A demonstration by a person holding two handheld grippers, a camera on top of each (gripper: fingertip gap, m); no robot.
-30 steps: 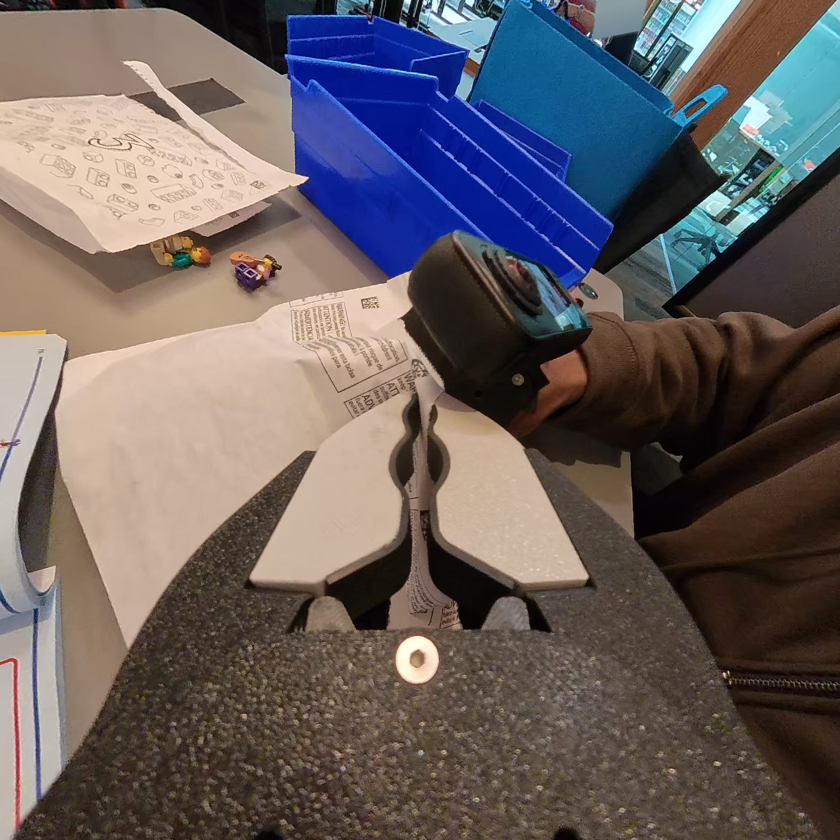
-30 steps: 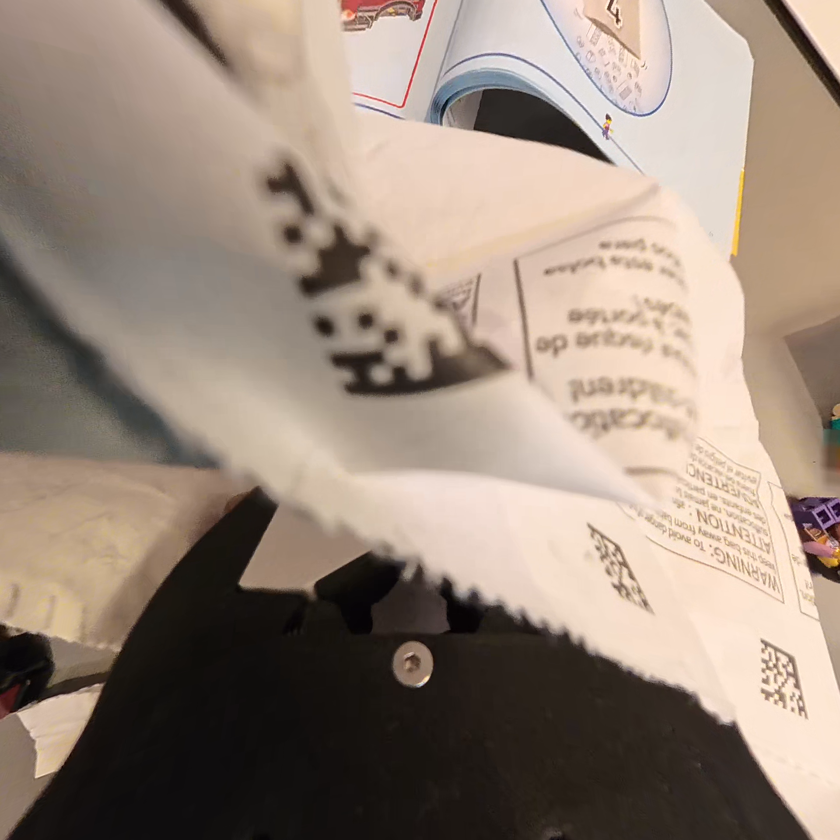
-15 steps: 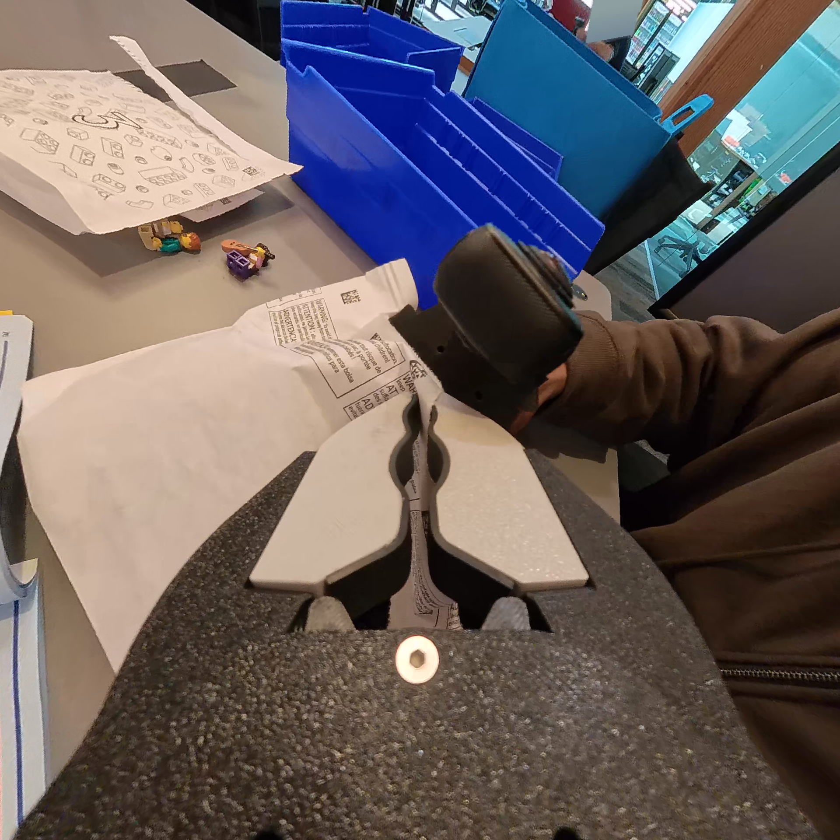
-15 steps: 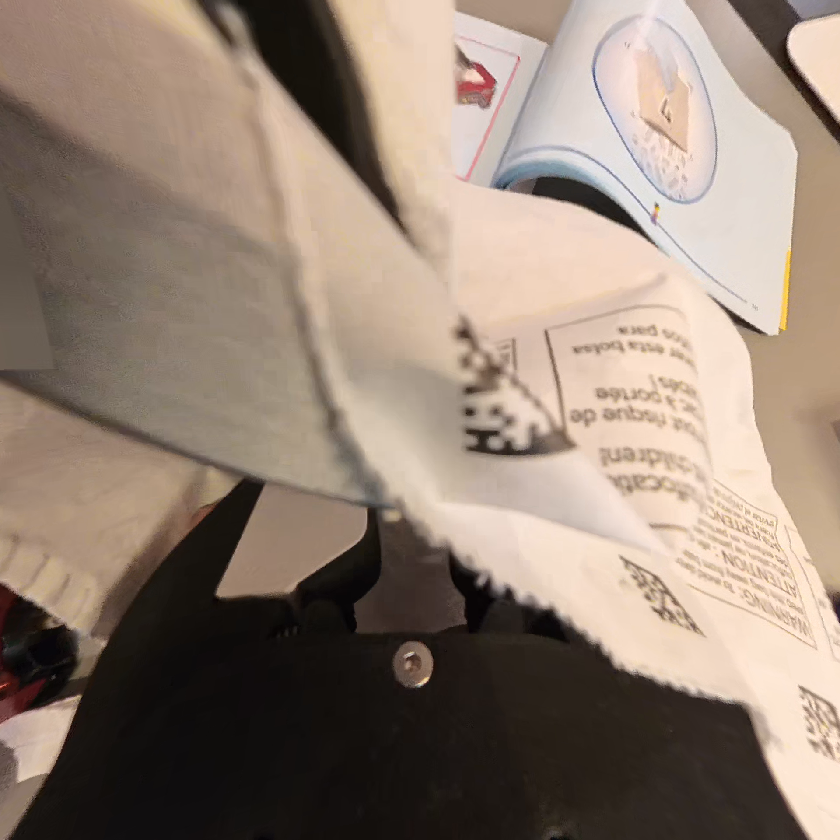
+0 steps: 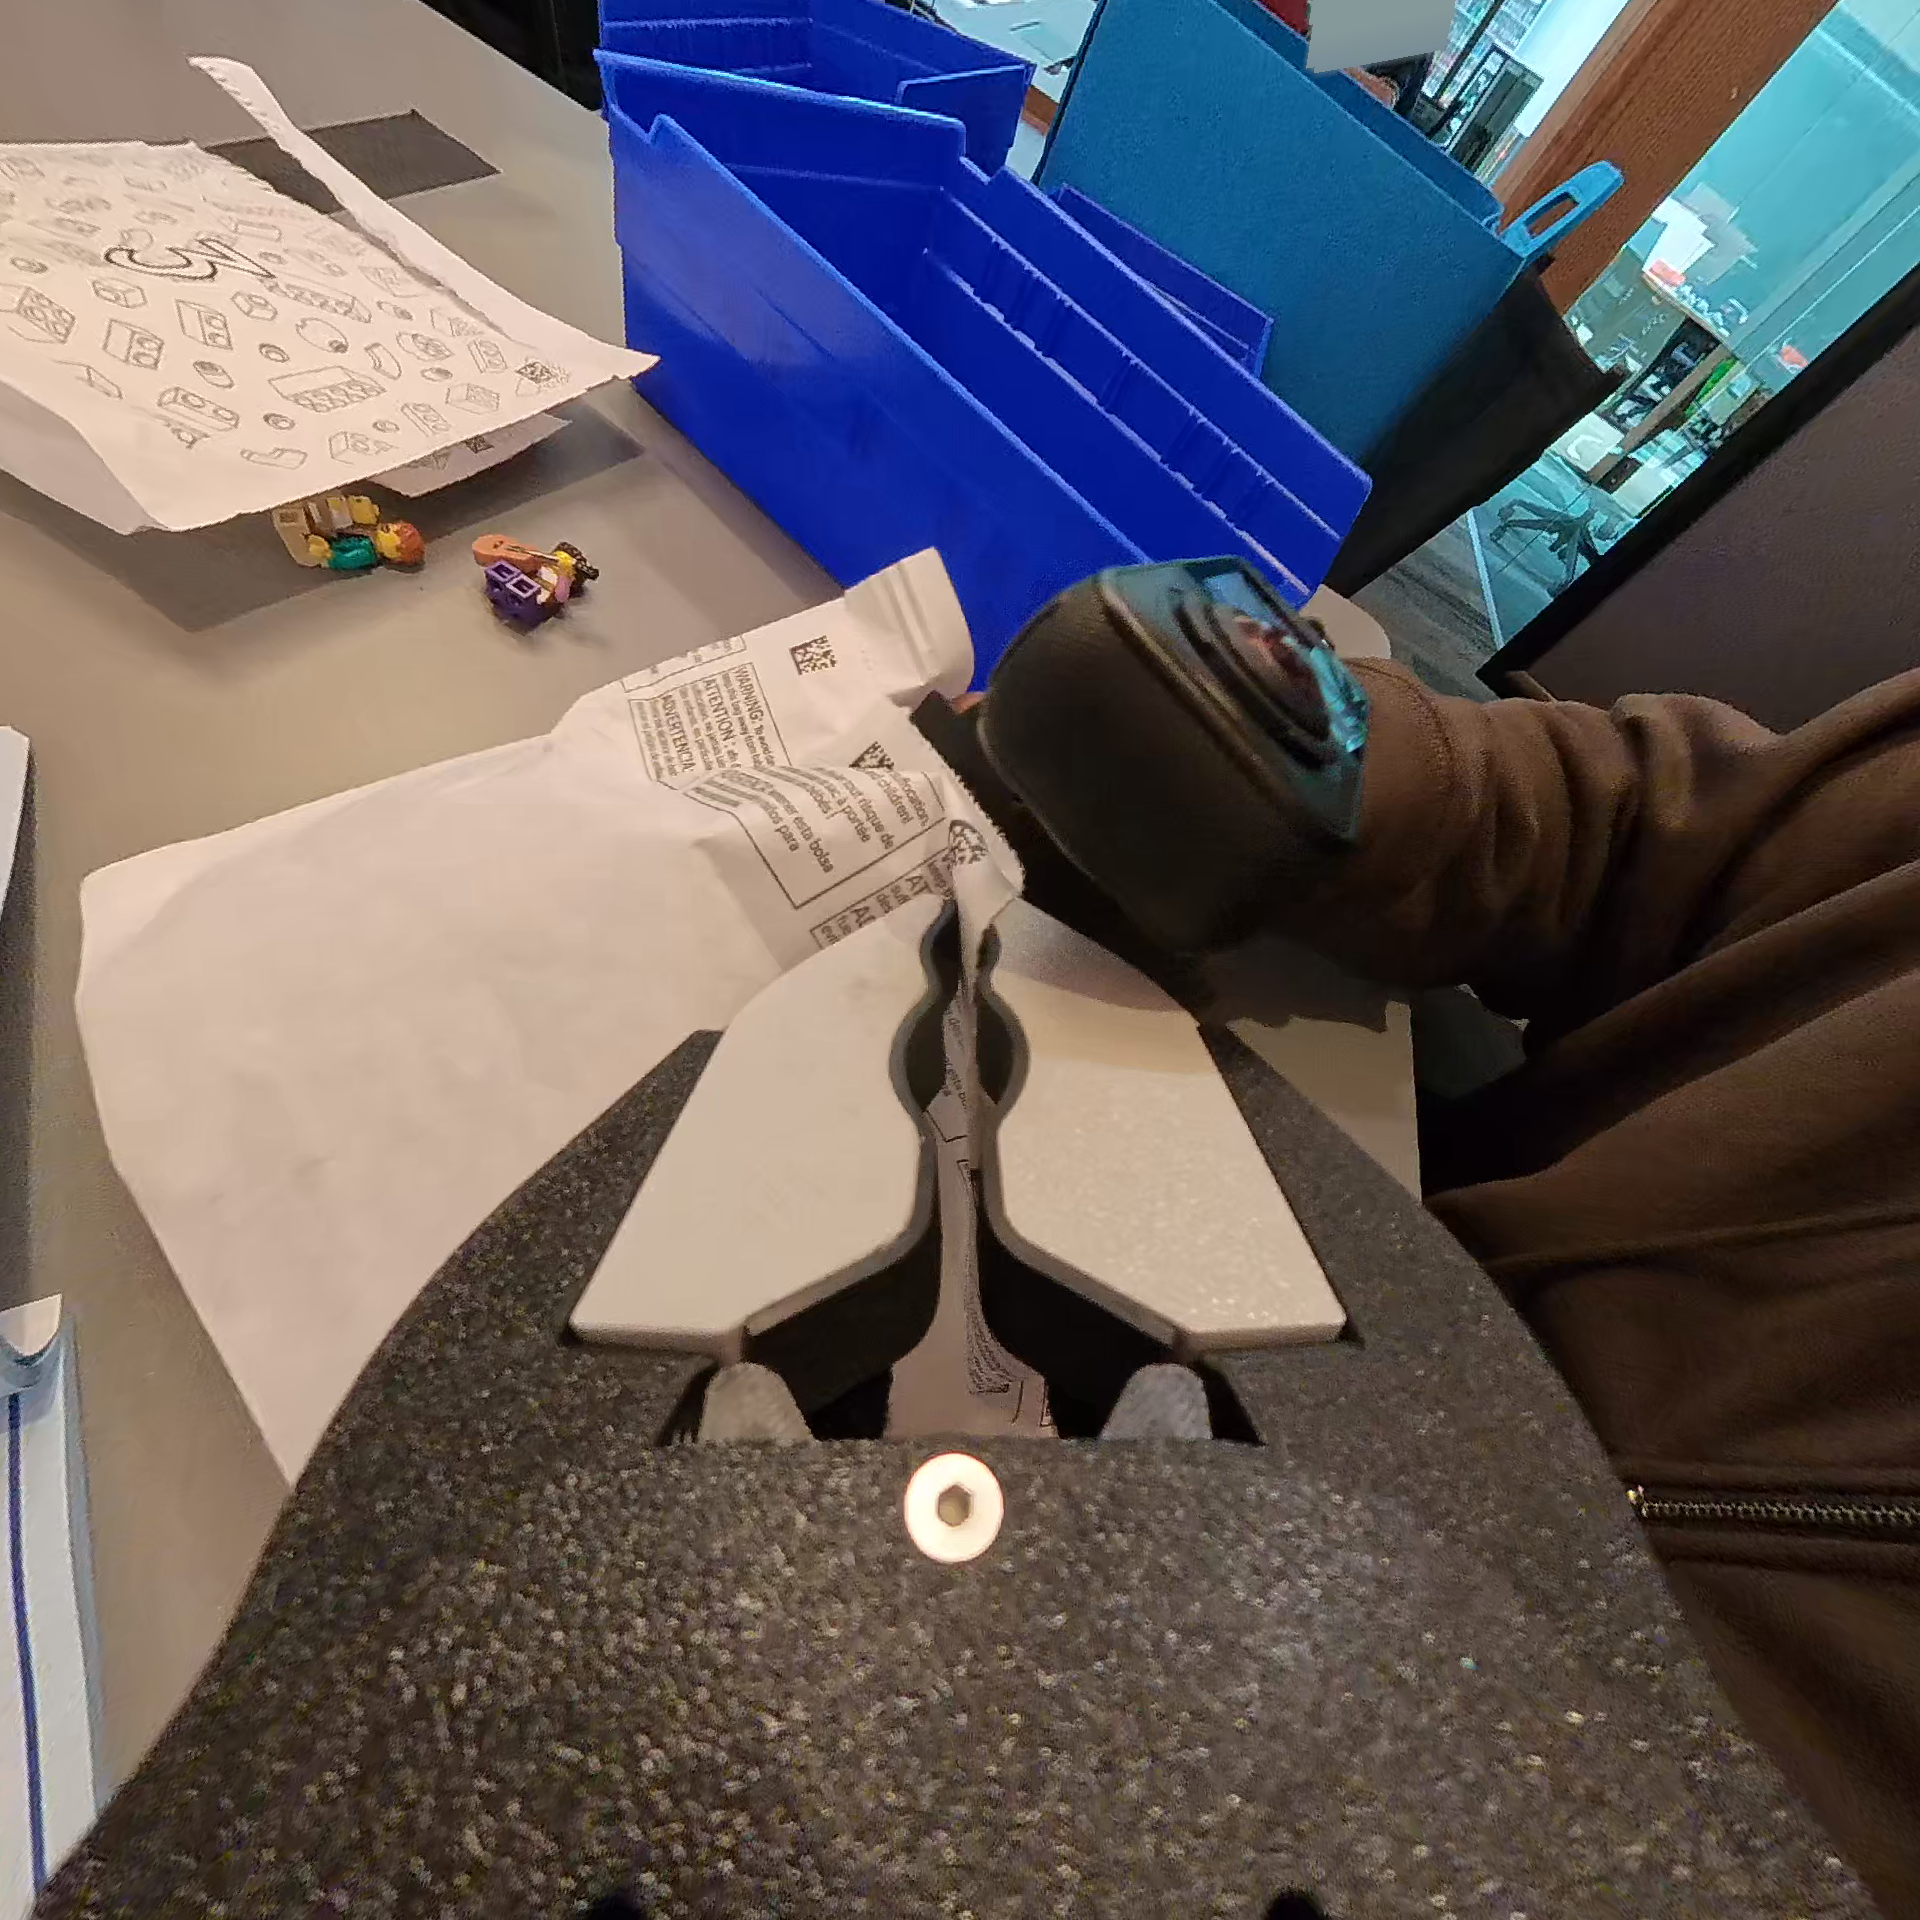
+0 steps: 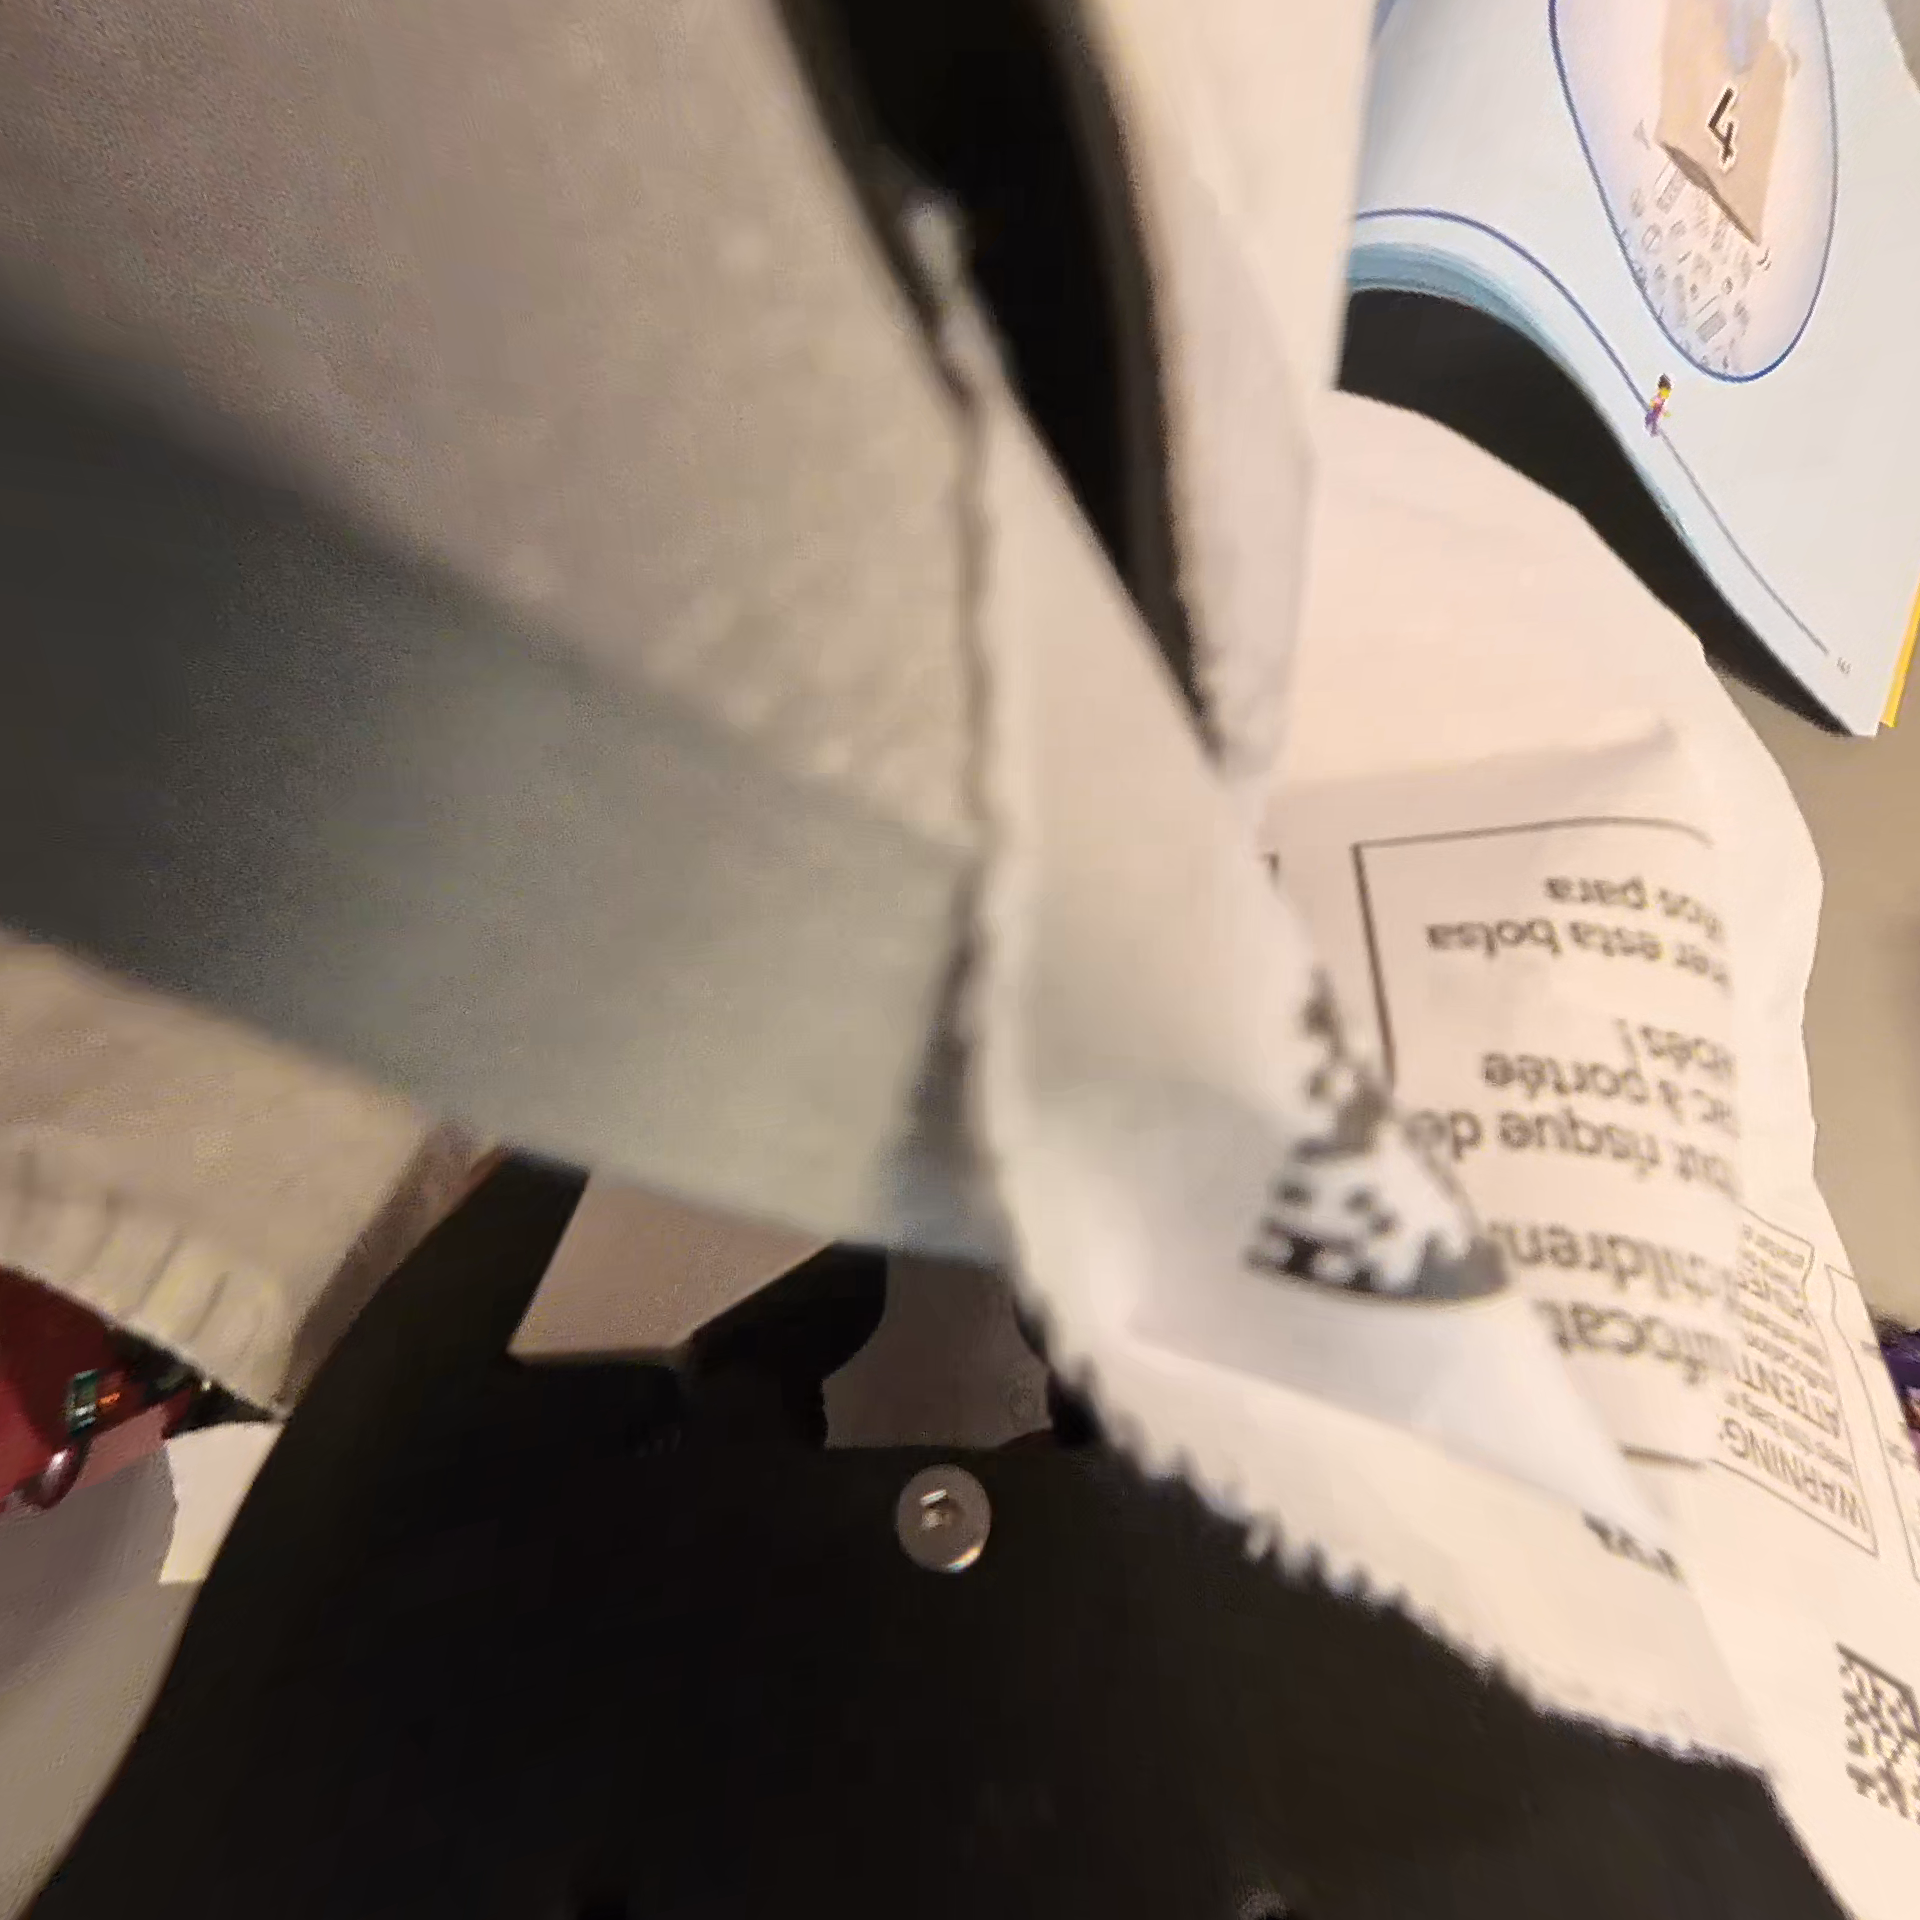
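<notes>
- An open booklet (image 5: 31,1558) lies at the table's (image 5: 260,707) left edge.
- A printed paper bag (image 5: 239,343) lies toward the far left corner, a torn strip rising from it.
- Two small toy figures (image 5: 348,540) (image 5: 535,577) lie just beside that bag's near edge.
- A white paper bag (image 5: 436,987) lies flat across the table's middle, its printed end lifted.
- The left gripper (image 5: 966,935) is closed on that lifted end, both grey fingers (image 5: 821,1122) pressing the paper.
- Blue bins (image 5: 935,343) stand along the far edge.
- The right gripper (image 5: 1174,769), in a brown-sleeved hand, meets the bag's serrated edge; paper hides its fingers, so I cannot tell its grip.
</notes>
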